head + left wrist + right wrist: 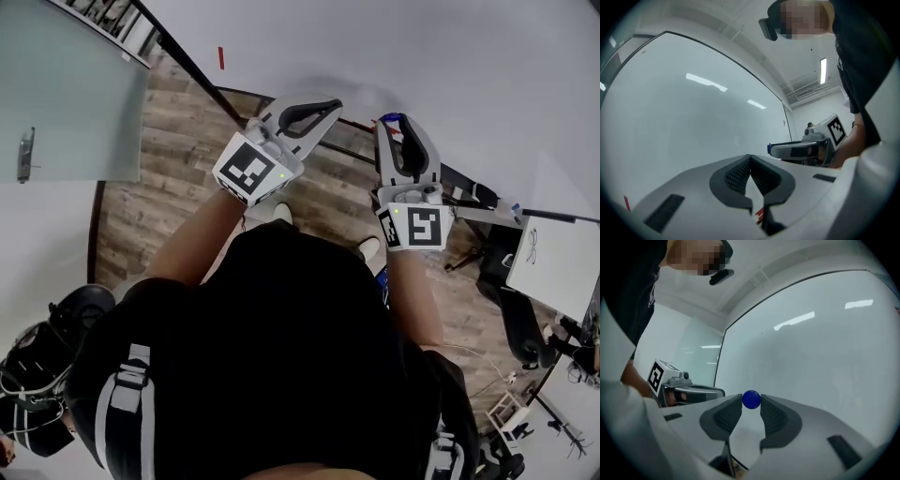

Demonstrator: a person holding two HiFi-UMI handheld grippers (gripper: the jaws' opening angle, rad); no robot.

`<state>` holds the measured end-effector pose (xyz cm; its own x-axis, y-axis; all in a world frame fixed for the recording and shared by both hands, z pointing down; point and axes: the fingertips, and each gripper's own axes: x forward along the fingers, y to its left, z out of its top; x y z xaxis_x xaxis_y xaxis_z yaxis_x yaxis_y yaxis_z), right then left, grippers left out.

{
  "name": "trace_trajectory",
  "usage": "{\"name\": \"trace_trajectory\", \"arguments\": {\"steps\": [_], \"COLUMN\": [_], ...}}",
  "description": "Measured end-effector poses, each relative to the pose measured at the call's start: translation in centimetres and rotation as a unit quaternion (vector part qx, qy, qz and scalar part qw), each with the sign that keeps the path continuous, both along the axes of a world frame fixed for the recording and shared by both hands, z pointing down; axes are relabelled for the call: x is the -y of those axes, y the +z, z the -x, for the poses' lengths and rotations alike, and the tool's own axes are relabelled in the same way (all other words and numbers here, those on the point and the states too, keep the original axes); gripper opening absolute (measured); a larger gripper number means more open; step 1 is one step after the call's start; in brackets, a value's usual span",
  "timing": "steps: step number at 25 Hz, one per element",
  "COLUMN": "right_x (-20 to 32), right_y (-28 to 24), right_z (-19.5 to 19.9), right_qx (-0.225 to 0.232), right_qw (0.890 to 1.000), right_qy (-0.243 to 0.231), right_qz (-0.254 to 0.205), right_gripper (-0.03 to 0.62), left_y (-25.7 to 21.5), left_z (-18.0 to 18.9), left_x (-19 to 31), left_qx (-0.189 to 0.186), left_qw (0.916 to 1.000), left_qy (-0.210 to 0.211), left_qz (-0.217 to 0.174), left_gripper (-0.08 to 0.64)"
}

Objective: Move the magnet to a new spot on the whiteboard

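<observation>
Right claw [751, 398] pinches a small round blue magnet [751, 400] (seemingly glossy).

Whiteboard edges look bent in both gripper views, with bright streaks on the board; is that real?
Left gripper view: the wide-angle lens bows the whiteboard; the streaks are ceiling-light glare. Right gripper view: same bowing and glare, dark vignette at the corners, magnet sharp between the jaws.

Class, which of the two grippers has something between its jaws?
The right gripper: a blue magnet sits pinched between its jaw tips. The left gripper has its jaws closed on nothing.
</observation>
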<state>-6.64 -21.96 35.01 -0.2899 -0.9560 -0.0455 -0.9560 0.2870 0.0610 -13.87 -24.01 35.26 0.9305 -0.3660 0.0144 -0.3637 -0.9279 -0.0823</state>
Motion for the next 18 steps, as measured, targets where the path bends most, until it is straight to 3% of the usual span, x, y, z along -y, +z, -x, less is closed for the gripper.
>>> {"name": "trace_trajectory", "arguments": {"steps": [8, 18], "right_x": [4.7, 9.3], "right_y": [-0.1, 0.6], "right_z": [1.9, 3.7], "right_qx": [0.001, -0.006], "right_qw": [0.998, 0.992], "right_qy": [0.06, 0.125], "right_qz": [0.007, 0.019], "right_gripper": [0.118, 0.119], "left_y": [-0.4, 0.6], "left_z": [2.6, 3.6], "left_x": [4.4, 7.9], "left_qx": [-0.022, -0.024], "left_qw": [0.9997, 0.9995], "left_qy": [0.007, 0.021], "left_qz": [-0.006, -0.003], "left_gripper": [0.005, 0.005]}}
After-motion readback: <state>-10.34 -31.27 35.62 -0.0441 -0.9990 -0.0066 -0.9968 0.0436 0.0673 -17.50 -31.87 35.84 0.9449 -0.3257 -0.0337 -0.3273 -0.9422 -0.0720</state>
